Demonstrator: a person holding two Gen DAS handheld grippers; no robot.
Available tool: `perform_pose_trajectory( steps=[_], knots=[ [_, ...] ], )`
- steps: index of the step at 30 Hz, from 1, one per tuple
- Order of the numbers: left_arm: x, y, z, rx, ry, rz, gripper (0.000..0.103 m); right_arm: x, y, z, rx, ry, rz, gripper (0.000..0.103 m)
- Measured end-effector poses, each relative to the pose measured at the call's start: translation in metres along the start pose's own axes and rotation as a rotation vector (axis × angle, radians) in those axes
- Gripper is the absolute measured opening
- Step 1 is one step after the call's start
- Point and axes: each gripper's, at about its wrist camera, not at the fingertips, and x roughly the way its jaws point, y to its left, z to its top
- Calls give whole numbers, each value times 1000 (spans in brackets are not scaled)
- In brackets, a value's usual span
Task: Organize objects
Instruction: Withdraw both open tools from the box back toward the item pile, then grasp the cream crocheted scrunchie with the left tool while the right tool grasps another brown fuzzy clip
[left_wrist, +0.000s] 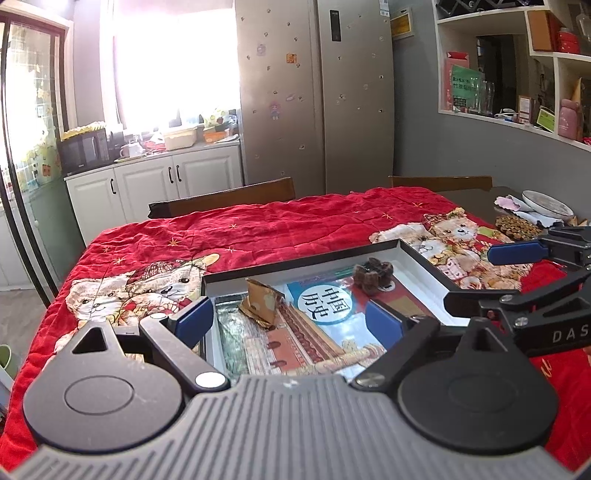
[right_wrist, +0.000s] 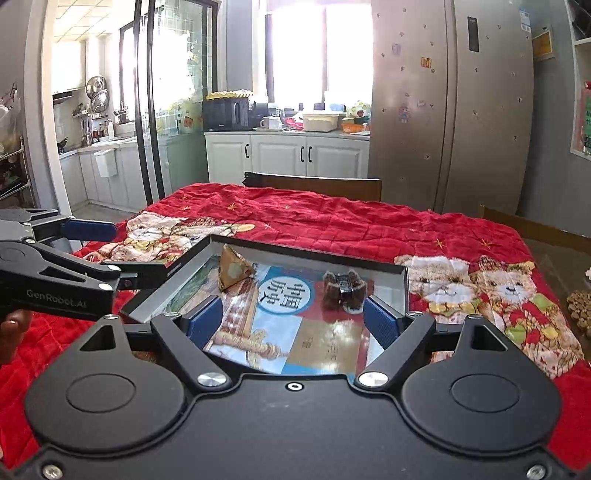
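We hold both tongs spread and empty over the near end of the shallow black-rimmed tray (right_wrist: 402, 275) on the red quilted bear-print cloth (right_wrist: 332, 218). Straight ahead of our right gripper (right_wrist: 293, 319), by its right blue pad, sits the brown furry hair claw (right_wrist: 343, 290) on the glossy history book (right_wrist: 291, 321). Our left gripper (left_wrist: 288, 319) faces the gold folded paper packet (left_wrist: 260, 302), so we judge the right hand nearer the claw.

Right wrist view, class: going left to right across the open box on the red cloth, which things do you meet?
Left gripper at the box's left rim → tan folded packet → blue circle on the book cover → brown furry hair claw.
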Motion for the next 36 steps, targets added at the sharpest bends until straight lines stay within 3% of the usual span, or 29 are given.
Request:
perform_pose_trajectory(
  steps=[21, 36],
  knots=[
    [-47, -21, -37, 80, 24, -73, 96, -50, -9, -39, -3, 30, -18, 83],
    [-50, -42, -83, 136, 122, -175, 96, -56, 6, -99, 48, 103, 20, 77]
  ],
)
